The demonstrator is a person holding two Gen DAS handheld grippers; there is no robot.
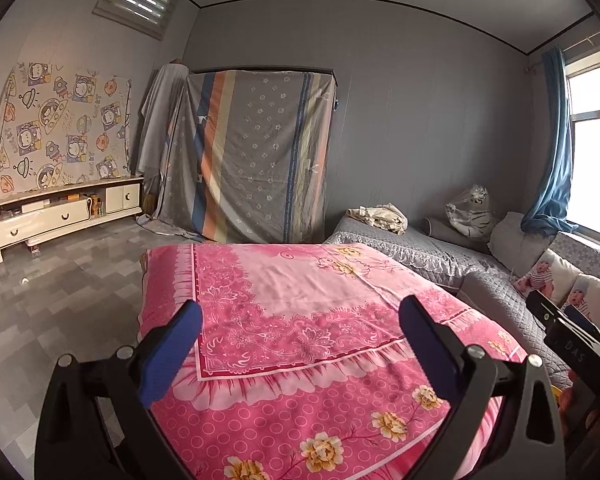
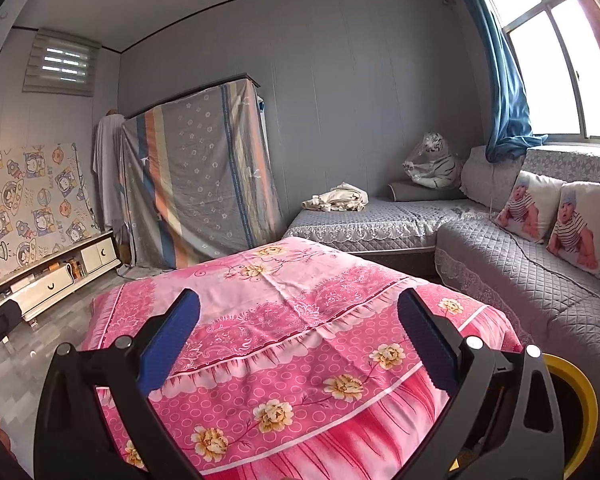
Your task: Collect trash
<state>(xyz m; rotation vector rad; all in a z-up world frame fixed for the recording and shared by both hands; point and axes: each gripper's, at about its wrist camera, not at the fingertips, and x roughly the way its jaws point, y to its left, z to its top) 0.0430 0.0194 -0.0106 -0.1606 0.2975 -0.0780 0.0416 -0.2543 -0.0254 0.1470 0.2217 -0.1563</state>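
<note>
The right gripper [image 2: 298, 336] hangs over a pink floral cloth [image 2: 300, 320] with its jaws spread wide and nothing between the blue pads [image 2: 172, 340]. Beyond the cloth, a grey quilted corner sofa [image 2: 500, 264] carries two baby-print cushions [image 2: 556, 216], a crumpled beige cloth [image 2: 338, 198] and a wrapped toy tiger [image 2: 434, 160]. A striped sheet [image 2: 196, 176] drapes tall furniture by the back wall, a low white cabinet [image 2: 56, 276] stands at left, and a yellow rim [image 2: 580, 404] shows at lower right

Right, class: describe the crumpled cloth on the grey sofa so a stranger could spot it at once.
Find the grey quilted sofa along the far wall, behind the pink floral cover. On its left end lies a crumpled cream cloth. Unlike the striped tiger toy further right, it is plain and flat.
</note>
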